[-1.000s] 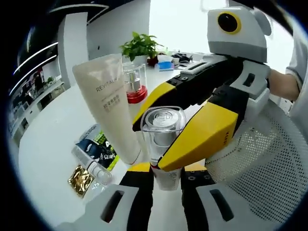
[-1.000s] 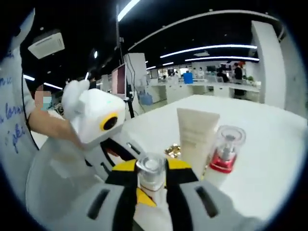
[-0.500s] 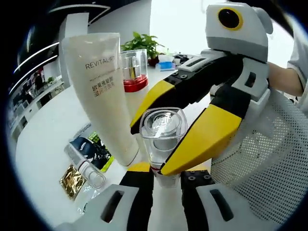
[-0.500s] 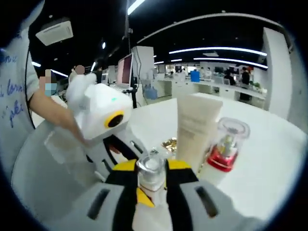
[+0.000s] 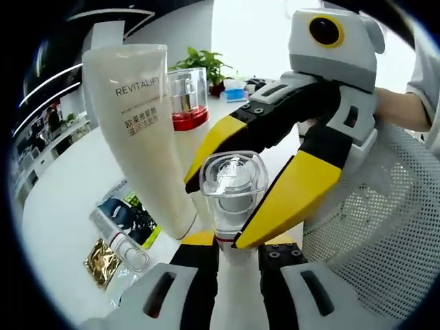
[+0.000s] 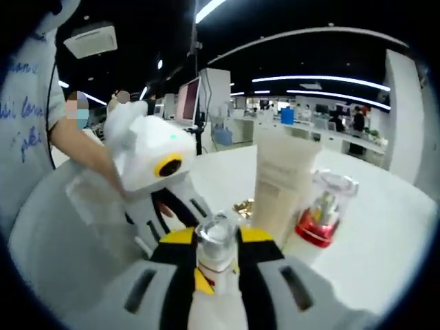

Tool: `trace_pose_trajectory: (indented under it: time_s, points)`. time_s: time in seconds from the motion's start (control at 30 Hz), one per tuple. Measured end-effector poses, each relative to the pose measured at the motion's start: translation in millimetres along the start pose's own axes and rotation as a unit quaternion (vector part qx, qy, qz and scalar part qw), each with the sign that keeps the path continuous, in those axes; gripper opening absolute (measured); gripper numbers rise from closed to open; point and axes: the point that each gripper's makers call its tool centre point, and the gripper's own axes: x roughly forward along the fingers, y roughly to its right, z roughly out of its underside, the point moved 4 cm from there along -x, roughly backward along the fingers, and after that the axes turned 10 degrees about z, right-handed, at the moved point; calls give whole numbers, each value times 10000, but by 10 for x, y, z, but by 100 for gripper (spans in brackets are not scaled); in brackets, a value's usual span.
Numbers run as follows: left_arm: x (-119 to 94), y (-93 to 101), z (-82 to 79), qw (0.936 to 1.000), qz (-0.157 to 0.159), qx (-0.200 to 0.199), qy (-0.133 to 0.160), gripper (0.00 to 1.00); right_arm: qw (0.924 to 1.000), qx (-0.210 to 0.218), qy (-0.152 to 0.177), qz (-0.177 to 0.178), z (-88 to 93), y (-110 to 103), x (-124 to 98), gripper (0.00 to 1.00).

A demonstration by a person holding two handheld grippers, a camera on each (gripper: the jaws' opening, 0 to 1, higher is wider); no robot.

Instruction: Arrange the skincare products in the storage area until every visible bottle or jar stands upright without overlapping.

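Change: both views now sit closer to the bottles than a second ago.
Right gripper (image 5: 237, 206): yellow jaws clamp the clear square-capped bottle (image 5: 232, 185).
Left gripper (image 5: 230, 258): black jaws flank that bottle's base; grip unclear.
Behind: upright cream squeeze tube (image 5: 141, 130), then red-collared clear-capped bottle (image 5: 187, 100), on the white table (image 5: 62, 199).

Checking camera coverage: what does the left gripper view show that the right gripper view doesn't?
Left gripper view alone: a potted plant, a small tube lying on the table, a dark packet, and the right gripper shut on the clear-capped bottle.

Right gripper view alone: a monitor and the open office beyond.

Both: the bottle, the cream tube, the red-collared bottle, a gold sachet, the white table.
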Motion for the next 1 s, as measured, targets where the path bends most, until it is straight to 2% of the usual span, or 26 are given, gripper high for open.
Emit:
trace_pose_trajectory:
  time_s: [0.03, 0.13, 0.3, 0.47, 0.6, 0.8, 1.0]
  points:
    - [-9, 13, 26, 9999, 32, -19, -94, 19, 9998, -159, -93, -9, 27, -12, 0, 22]
    - [-32, 41, 48, 9999, 37, 28, -134, 21, 9991, -351, -234, -28, 84, -55, -6, 22]
    - [-60, 50, 65, 9998, 19, 29, -191, 21, 9991, -337, -265, -39, 89, -57, -16, 22]
    - [-69, 38, 57, 9998, 2, 45, -201, 21, 9993, -262, -252, -11, 64, -25, -26, 27]
    - [-84, 35, 59, 9997, -26, 40, -229, 22, 9991, -168, -394, -38, 91, -1, -80, 32]
    - [-187, 51, 124, 9993, -66, 64, -367, 22, 9987, 54, -503, -41, 130, 95, -242, 28]
    - [-282, 85, 169, 9987, -100, -84, -495, 20, 9956, 61, -927, -120, 287, 167, -316, 25]
